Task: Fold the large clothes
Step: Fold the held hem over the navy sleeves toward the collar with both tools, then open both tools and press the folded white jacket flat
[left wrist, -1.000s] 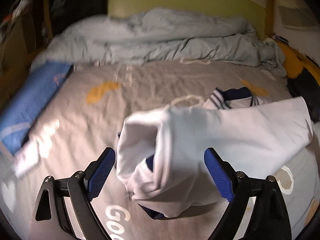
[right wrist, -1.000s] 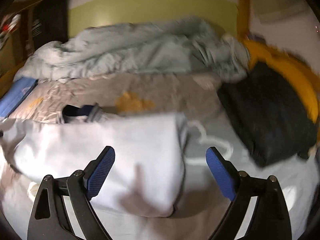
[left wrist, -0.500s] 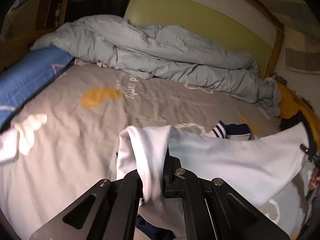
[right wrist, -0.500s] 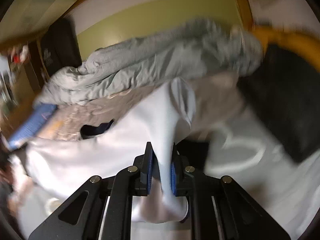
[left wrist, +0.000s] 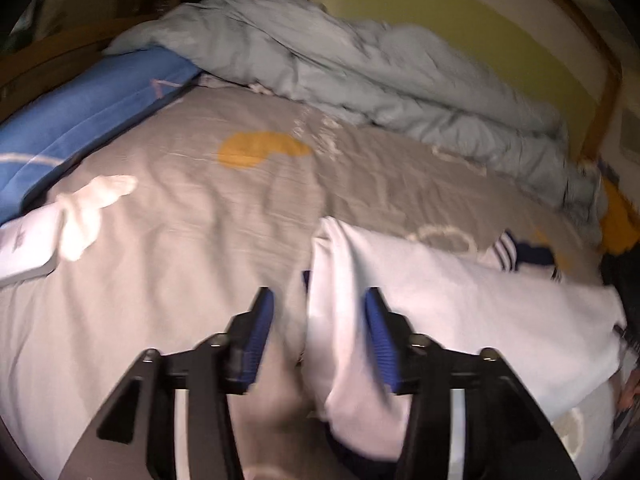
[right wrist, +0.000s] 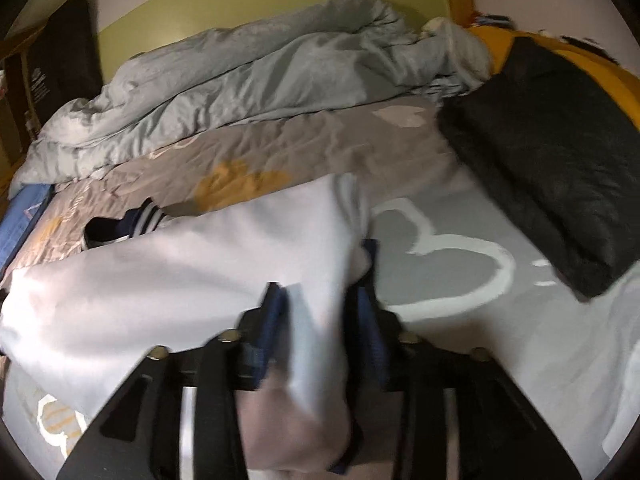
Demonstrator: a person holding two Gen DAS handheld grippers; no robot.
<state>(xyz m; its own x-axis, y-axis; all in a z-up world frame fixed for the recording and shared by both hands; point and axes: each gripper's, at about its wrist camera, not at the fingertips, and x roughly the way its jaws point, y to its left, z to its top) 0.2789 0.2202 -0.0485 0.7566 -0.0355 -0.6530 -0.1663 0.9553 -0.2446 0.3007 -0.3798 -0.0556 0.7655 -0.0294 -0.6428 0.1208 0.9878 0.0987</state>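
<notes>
You are at the release that ends one fold of the white garment [left wrist: 460, 312]; it lies across the near part of the bed [left wrist: 192, 240], on the grey printed sheet, with its navy, white-striped collar [left wrist: 520, 254] pointing towards the rumpled grey-blue duvet [left wrist: 360, 64] at the far side.

Your left gripper [left wrist: 320, 332] has just been opening; its jaws stand about half apart, the folded left edge of the garment sits between them, close against the right-hand pad and clear of the other, so I judge nothing is pinched. Your right gripper [right wrist: 320, 324] has likewise just been opening to about half way; the garment's right edge rises between its blue pads in a thick bunch, and the blur keeps me from seeing whether a pad brushes the cloth, though I judge the grip is let go.

Next, I would say, you need to draw both grippers back without dragging the edges, then take hold afresh for the following fold; watch that the bunched ends do not spring open.

The garment looks soft and fairly thick, white, doubled over into a broad band with lumpy ends and a smoother middle; a black cushion [right wrist: 560, 168] lies well apart on the right.
</notes>
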